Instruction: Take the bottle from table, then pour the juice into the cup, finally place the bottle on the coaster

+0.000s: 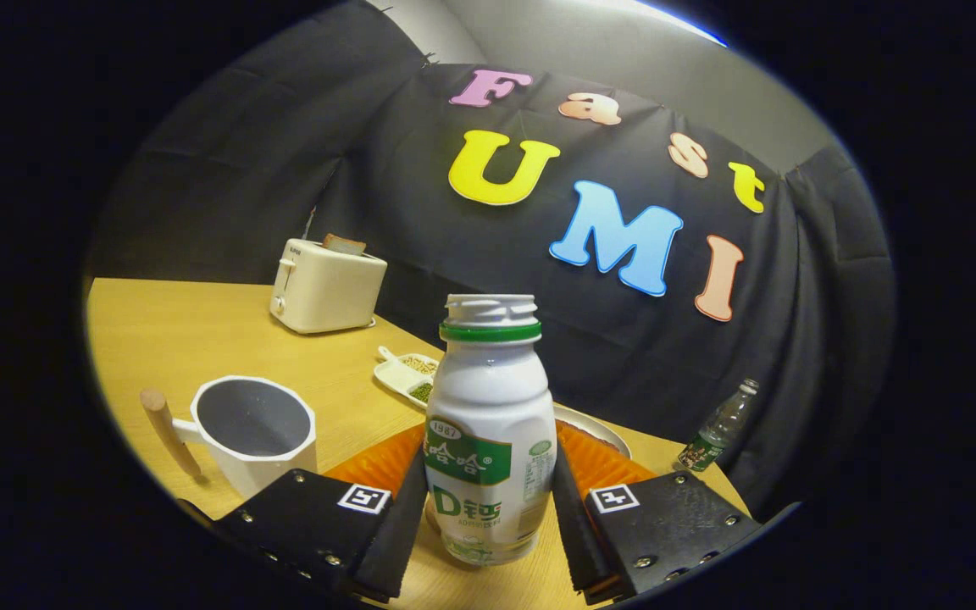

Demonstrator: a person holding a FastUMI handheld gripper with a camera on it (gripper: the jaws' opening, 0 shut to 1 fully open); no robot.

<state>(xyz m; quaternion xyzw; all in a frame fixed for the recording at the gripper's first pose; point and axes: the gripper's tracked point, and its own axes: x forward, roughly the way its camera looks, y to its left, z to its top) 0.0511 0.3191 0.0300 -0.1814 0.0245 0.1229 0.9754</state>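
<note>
Gripper view, grasp stage. Your hand-held gripper (488,500) has its two fingers flanking the lower body of the yoghurt-drink bottle (488,424), one on each side; the inner faces appear to touch the bottle's sides, though whether they press firmly cannot be told. The bottle is upright, uncapped, its base just above or on the wooden tabletop (191,330), and contact with the wood cannot be confirmed. The white mug (255,432), with its wooden handle pointing left, stands near and to the left of the fingers. The orange ribbed coaster (598,462) lies just behind the bottle, with the rim of a plate (602,428) at its far edge.

Risks from here, as judgement:
- The grip sits low and the mouth is open, so a quick swing toward the mug could slop juice onto the tabletop.
- A loose clamp on the smooth wall could let the bottle slide or rotate when you tilt it.
- The mug is close; a wide sweep of the left finger could knock it.

Background: toaster (327,284), divided snack dish (407,377), small empty bottle (721,428) far right.
</note>
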